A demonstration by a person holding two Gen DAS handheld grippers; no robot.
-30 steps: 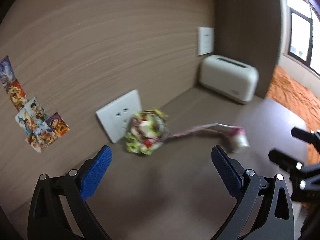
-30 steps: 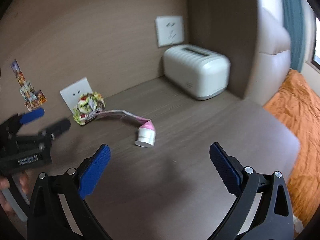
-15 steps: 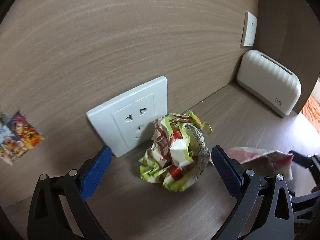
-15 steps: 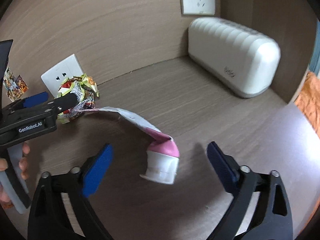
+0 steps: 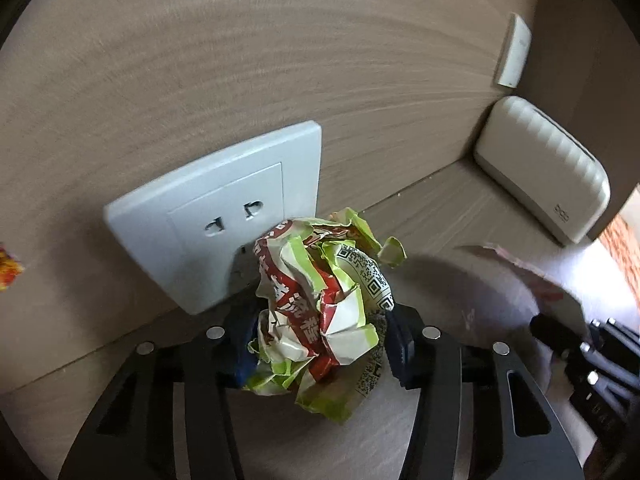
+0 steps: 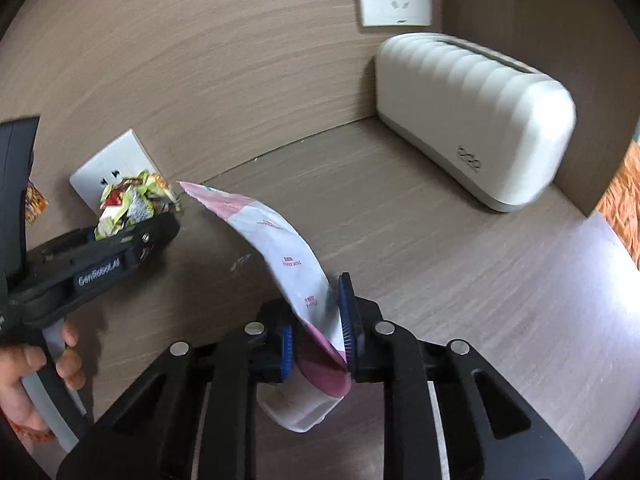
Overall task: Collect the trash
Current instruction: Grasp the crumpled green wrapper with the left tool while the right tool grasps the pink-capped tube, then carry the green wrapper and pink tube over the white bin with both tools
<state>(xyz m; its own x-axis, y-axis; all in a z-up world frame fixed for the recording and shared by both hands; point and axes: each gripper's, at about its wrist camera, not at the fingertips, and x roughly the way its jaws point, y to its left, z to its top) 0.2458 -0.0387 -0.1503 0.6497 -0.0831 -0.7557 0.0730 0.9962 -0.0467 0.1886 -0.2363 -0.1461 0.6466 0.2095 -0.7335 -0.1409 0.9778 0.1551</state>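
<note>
The left wrist view is showing the left gripper (image 5: 320,340) clamping a crumpled green-and-red wrapper (image 5: 320,300), its jaws having just been closing onto it, the wrapper sitting on the wooden counter (image 5: 460,216) against a white wall socket (image 5: 216,216) at ten o'clock. Only the right wrist view is revealing a hand (image 6: 36,364) holding that tool. There the right gripper (image 6: 316,332), jaws just closed, is pinching a pink-and-white tube (image 6: 280,248) trailing toward eleven o'clock; a white toaster (image 6: 476,120) is sitting at two o'clock.
</note>
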